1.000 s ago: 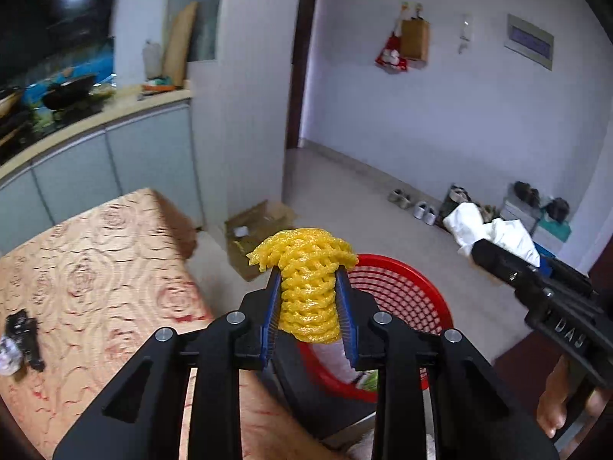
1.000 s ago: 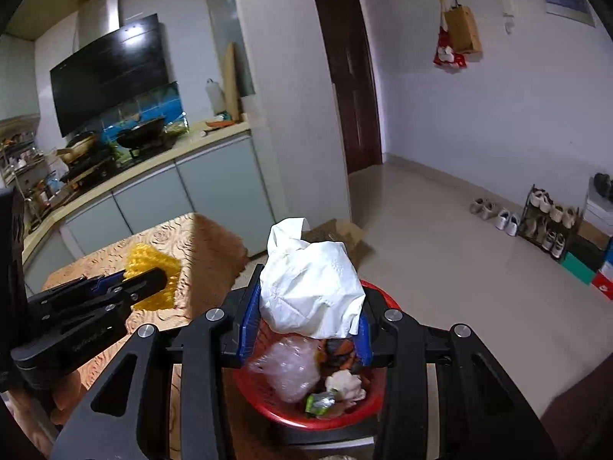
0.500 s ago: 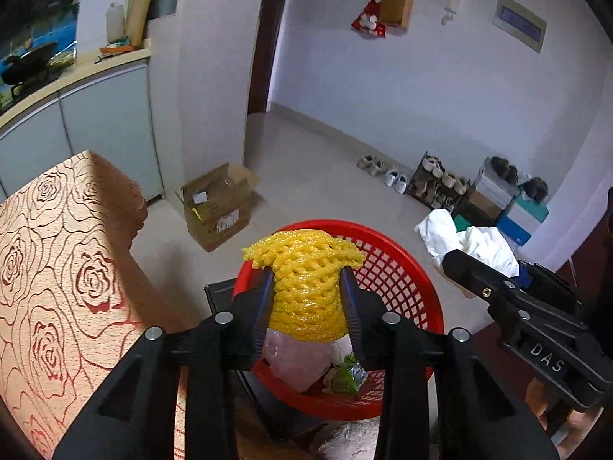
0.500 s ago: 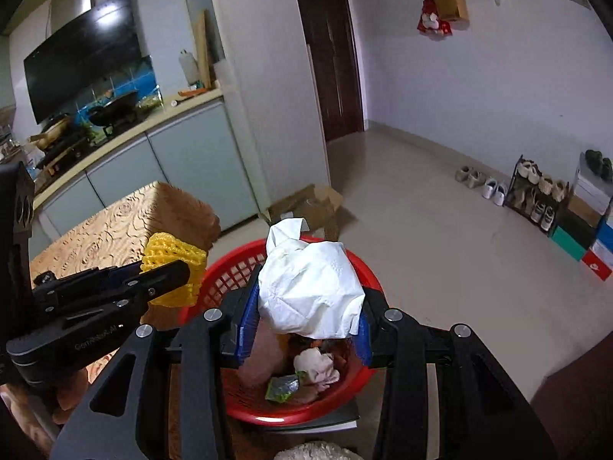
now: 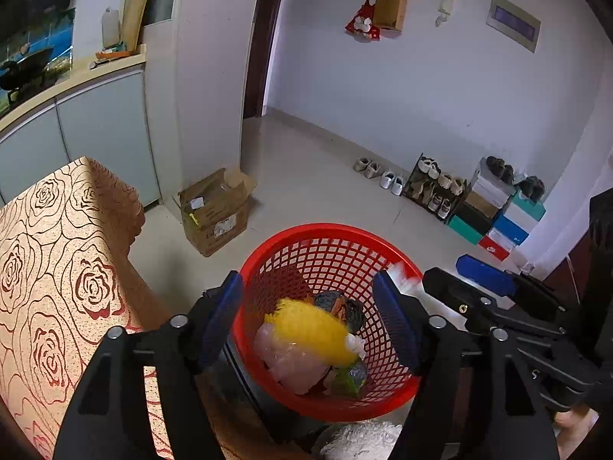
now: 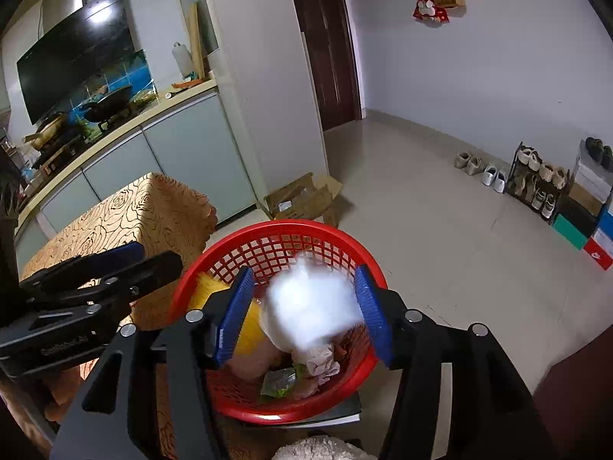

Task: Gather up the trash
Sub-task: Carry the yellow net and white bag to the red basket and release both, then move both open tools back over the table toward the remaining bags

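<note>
The left gripper (image 5: 308,308) is hanging over the red basket (image 5: 337,234) with its jaws opening; its blue pads (image 5: 220,316) are standing well apart and nothing is pressing against them. The yellow foam net (image 5: 310,329), blurred, is showing between the pads but clear of both, lying over the pale pink bag (image 5: 291,364) inside the basket. The right gripper (image 6: 306,306) is also pointing down into the basket, and its jaws are opening too. The white crumpled paper (image 6: 312,306), blurred, is sitting in the gap between its pads; whether it is touching the right-hand pad (image 6: 373,322) cannot be told, and the left-hand pad is clear of it. In the right wrist view, the yellow net is lying at 9 o'clock inside the basket, and a green wrapper (image 6: 281,381) is lying toward 6 o'clock on the basket floor. The basket is resting on a dark flat object (image 6: 345,412), just beside the table with the rose-patterned cloth (image 5: 49,268), which is standing at 9 o'clock from it. A cardboard box (image 5: 216,211) is standing on the tiled floor at about 11 o'clock from the basket. A shoe rack (image 5: 436,188) and stacked shoe boxes (image 5: 498,214) are lining the wall at about 2 o'clock.
</note>
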A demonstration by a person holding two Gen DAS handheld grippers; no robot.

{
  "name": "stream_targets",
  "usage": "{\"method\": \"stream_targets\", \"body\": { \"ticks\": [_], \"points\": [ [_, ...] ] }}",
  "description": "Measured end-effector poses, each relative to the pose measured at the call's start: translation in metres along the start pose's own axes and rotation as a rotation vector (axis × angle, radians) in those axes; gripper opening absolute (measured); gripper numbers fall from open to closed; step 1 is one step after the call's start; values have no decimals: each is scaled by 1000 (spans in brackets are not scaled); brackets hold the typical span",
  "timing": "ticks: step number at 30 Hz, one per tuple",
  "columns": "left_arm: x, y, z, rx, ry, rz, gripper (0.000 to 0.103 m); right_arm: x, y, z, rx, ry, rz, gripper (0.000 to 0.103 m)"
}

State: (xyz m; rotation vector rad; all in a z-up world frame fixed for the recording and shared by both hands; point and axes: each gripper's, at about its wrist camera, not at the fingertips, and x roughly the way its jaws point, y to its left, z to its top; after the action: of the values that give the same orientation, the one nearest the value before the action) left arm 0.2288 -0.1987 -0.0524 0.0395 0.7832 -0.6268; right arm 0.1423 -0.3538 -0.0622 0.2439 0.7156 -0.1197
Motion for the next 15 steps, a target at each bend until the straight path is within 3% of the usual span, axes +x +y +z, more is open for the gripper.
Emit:
{"method": "stream_targets", "body": {
  "ticks": [15],
  "points": [
    [-49,17,-7,-9,-87,89,73,-29,17,0,-16,-57,21,55]
  ]
}}
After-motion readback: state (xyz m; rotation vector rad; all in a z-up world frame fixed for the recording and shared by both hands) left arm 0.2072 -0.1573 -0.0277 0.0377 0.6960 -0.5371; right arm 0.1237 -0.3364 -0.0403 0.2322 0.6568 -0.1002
